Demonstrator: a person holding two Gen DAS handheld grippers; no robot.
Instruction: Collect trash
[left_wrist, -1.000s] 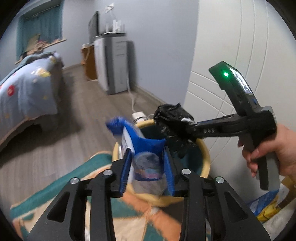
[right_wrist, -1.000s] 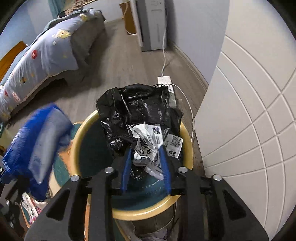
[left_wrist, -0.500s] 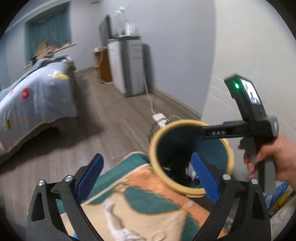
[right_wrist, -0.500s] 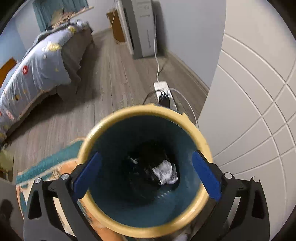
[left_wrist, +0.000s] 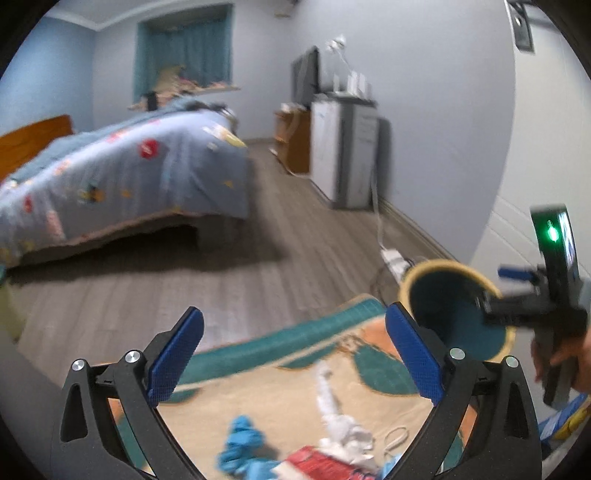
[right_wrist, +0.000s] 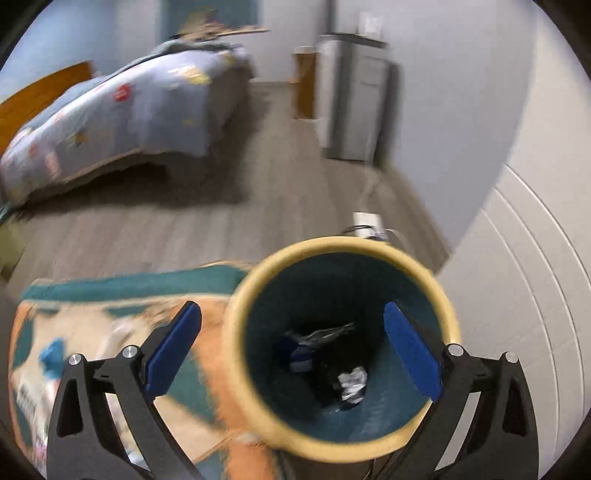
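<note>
A teal bin with a yellow rim (right_wrist: 255, 284) stands by the white wall; it also shows in the left wrist view (left_wrist: 443, 266). Inside lie a black bag (right_wrist: 325, 365), a blue packet (right_wrist: 295, 350) and crumpled paper (right_wrist: 352, 382). My right gripper (right_wrist: 291, 349) is open and empty, above the bin's mouth. My left gripper (left_wrist: 293, 356) is open and empty, above the rug. On the rug lie a blue crumpled piece (left_wrist: 240, 439), white tissue (left_wrist: 340, 428) and a red packet (left_wrist: 317, 463).
The teal and orange rug (left_wrist: 280, 339) covers the floor in front of the bin. A bed (left_wrist: 122, 177) stands at the left, a grey cabinet (left_wrist: 345, 151) at the back. A white power strip (left_wrist: 393, 260) with cable lies behind the bin.
Both grippers opened and dropped the blue packet and the black bag into the bin. Both then pulled back; the left one swung left over the rug.
</note>
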